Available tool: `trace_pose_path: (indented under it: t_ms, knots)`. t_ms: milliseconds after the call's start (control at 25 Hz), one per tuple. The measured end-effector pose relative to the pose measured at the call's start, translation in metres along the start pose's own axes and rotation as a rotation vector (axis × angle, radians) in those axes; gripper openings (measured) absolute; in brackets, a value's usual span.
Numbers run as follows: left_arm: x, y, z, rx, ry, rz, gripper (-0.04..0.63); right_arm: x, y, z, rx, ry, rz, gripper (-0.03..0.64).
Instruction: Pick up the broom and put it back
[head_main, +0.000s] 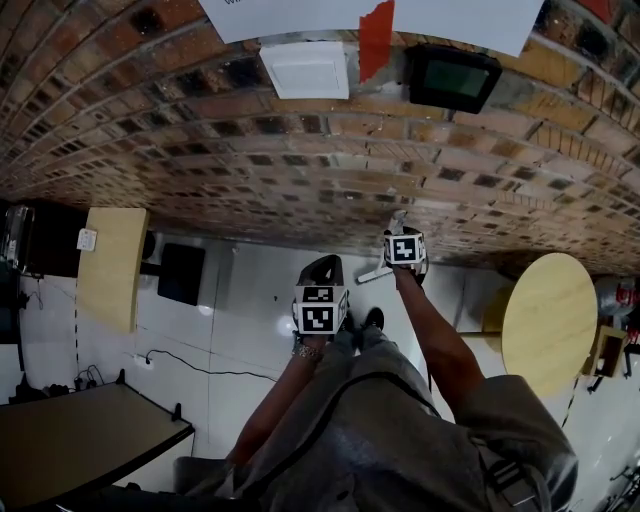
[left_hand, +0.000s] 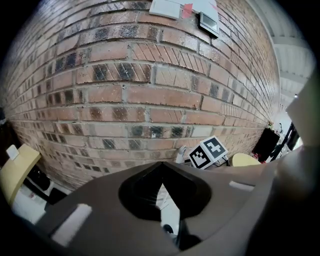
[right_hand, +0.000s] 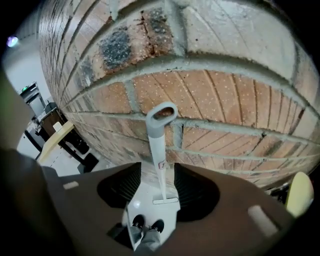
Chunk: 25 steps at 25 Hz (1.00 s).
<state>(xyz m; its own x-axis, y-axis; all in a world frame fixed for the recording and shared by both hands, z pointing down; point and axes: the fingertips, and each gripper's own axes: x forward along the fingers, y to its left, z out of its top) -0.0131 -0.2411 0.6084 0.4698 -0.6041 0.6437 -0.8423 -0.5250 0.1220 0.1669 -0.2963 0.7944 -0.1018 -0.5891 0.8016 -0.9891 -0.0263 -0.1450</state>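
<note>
A white broom (right_hand: 160, 150) stands upright against the brick wall (right_hand: 200, 90). Its looped handle top is up and its flat head rests on the white floor. My right gripper (right_hand: 159, 172) points down at the broom. Its jaws are wide open on either side of the thin handle, and neither pad touches it. In the head view the right gripper (head_main: 404, 250) is close to the wall, with the broom (head_main: 376, 270) just beside it. My left gripper (head_main: 320, 305) hangs lower and to the left. Its tips (left_hand: 161, 167) meet, shut on nothing.
A round wooden table (head_main: 548, 320) stands to the right and a rectangular wooden top (head_main: 110, 265) to the left. A dark table (head_main: 80, 440) fills the lower left. A cable (head_main: 200, 368) lies on the floor. The person's shoes (right_hand: 147, 222) are near the broom head.
</note>
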Motion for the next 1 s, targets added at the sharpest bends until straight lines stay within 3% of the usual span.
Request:
trace_pose_path:
  t_ms: [200, 320, 440, 560, 760, 1000]
  knots:
    - [-0.015, -0.016, -0.011, 0.022, -0.002, -0.036, 0.005, -0.046, 0.020, -0.009, -0.001, -0.075, 0.026, 0.186]
    - [-0.031, -0.023, -0.015, 0.040, -0.027, -0.068, 0.005, -0.099, 0.053, -0.011, -0.013, -0.158, 0.072, 0.142]
    - [-0.052, -0.025, -0.019, 0.055, -0.060, -0.098, 0.005, -0.150, 0.102, -0.008, 0.004, -0.258, 0.183, 0.046]
    - [-0.074, -0.025, -0.043, 0.054, -0.059, -0.121, 0.005, -0.188, 0.155, -0.021, -0.004, -0.281, 0.281, 0.002]
    - [-0.110, -0.029, -0.090, 0.023, -0.048, -0.172, 0.005, -0.244, 0.203, -0.068, 0.016, -0.291, 0.265, 0.002]
    - [-0.139, -0.043, -0.120, 0.033, -0.038, -0.207, 0.005, -0.285, 0.216, -0.104, 0.034, -0.300, 0.221, 0.002]
